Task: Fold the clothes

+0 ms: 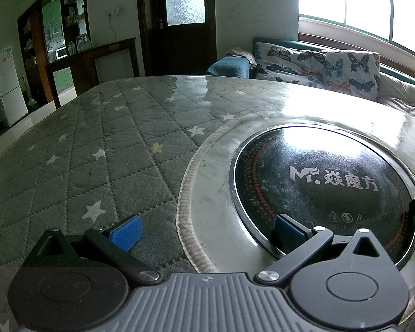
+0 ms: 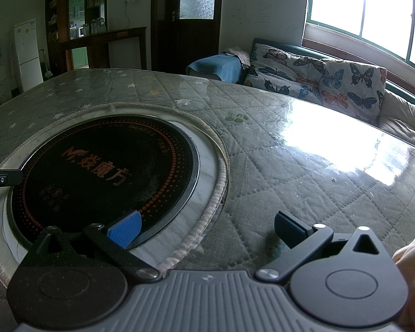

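Both grippers, left (image 1: 207, 232) and right (image 2: 207, 229), hover spread wide, holding nothing, over the quilted table (image 1: 102, 144). No clothes show anywhere. The round hob (image 2: 102, 177) sits at 10 o'clock of the right gripper; a careless sweep risks scraping its glass.

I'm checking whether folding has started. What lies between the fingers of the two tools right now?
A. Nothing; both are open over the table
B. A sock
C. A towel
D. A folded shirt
A: the left tool and right tool both stand open and empty above the quilted table cover and round cooktop; no garment shows.
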Demonstrator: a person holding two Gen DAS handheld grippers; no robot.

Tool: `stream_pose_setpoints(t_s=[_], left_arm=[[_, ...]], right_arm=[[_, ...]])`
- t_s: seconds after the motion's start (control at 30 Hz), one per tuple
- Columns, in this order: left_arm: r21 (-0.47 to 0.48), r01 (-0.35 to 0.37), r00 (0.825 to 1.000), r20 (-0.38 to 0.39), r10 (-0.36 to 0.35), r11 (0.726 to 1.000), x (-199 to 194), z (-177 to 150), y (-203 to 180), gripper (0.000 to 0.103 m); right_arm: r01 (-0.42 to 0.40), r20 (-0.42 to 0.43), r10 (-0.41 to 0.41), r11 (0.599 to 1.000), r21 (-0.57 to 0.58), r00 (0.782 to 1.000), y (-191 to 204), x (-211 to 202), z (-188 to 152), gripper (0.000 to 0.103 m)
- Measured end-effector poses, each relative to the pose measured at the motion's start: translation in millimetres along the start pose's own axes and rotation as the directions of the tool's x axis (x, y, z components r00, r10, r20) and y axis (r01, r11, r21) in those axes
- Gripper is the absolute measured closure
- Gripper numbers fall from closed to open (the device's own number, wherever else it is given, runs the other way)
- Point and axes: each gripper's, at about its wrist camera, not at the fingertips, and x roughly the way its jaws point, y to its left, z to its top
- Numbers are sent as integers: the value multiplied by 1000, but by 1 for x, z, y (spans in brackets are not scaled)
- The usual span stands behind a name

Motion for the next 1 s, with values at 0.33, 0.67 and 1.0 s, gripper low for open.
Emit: stream_pose_setpoints(t_s=[0.33,0.67,1.0], left_arm=[[0,0,1000,0,0,1000,0,0,0,0],[0,0,1000,0,0,1000,0,0,0,0],[0,0,1000,0,0,1000,-4,-1,-3,0]], right_arm=[[0,0,0,1000,0,1000,0,0,0,0],[0,0,0,1000,0,1000,0,0,0,0],[0,0,0,1000,0,1000,1,1,0,0]])
